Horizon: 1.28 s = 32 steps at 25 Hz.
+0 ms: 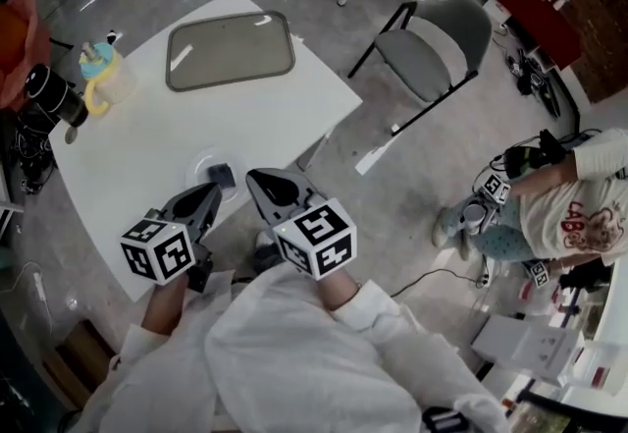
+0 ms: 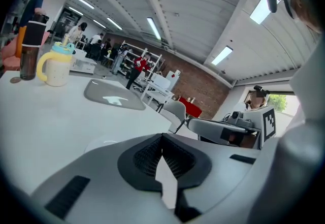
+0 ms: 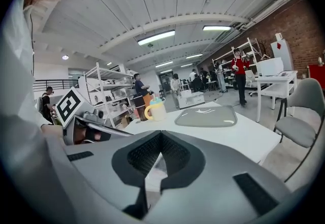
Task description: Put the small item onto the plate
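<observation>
A small dark item (image 1: 224,175) lies on a clear round plate (image 1: 199,163) near the front edge of the white table (image 1: 147,136). My left gripper (image 1: 212,191) hovers just before the plate, shut and empty. My right gripper (image 1: 252,177) is beside it to the right, at the table's edge, also shut with nothing in it. In the left gripper view the jaws (image 2: 162,137) meet at a point over the table, and the plate (image 2: 100,142) shows faintly ahead. In the right gripper view the jaws (image 3: 161,134) are closed too, with the left gripper (image 3: 84,122) alongside.
A grey tray (image 1: 230,49) lies at the table's far side. A cup with a yellow handle (image 1: 104,78) and a dark bottle (image 1: 54,95) stand at the far left. A grey chair (image 1: 432,48) is to the right of the table; a person (image 1: 574,210) crouches at the far right.
</observation>
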{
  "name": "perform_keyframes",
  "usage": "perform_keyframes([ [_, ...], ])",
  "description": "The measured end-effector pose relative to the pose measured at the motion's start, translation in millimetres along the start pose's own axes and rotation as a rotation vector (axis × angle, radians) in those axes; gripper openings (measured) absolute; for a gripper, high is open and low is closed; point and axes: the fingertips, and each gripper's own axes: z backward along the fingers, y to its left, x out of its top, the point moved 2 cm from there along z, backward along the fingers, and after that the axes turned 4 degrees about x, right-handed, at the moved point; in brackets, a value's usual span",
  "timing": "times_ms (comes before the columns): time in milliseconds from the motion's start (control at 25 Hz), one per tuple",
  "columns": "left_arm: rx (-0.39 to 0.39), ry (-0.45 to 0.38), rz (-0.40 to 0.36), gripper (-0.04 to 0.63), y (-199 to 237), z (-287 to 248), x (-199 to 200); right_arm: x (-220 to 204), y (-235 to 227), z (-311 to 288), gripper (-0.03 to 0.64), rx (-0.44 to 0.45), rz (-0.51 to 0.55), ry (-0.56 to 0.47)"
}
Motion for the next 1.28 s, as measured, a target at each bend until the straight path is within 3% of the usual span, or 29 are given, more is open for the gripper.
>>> perform_keyframes([
  [240, 0.034, -0.014, 0.031, 0.006, 4, -27, 10, -2, -30, -11, 0.005, 0.039, -0.003, 0.043],
  [640, 0.089, -0.013, 0.043, 0.006, 16, -33, 16, -6, -42, -27, 0.005, 0.105, -0.025, 0.07],
  [1280, 0.069, 0.011, 0.036, 0.006, 23, -26, 12, -8, -31, -41, 0.005, 0.095, -0.031, 0.08],
])
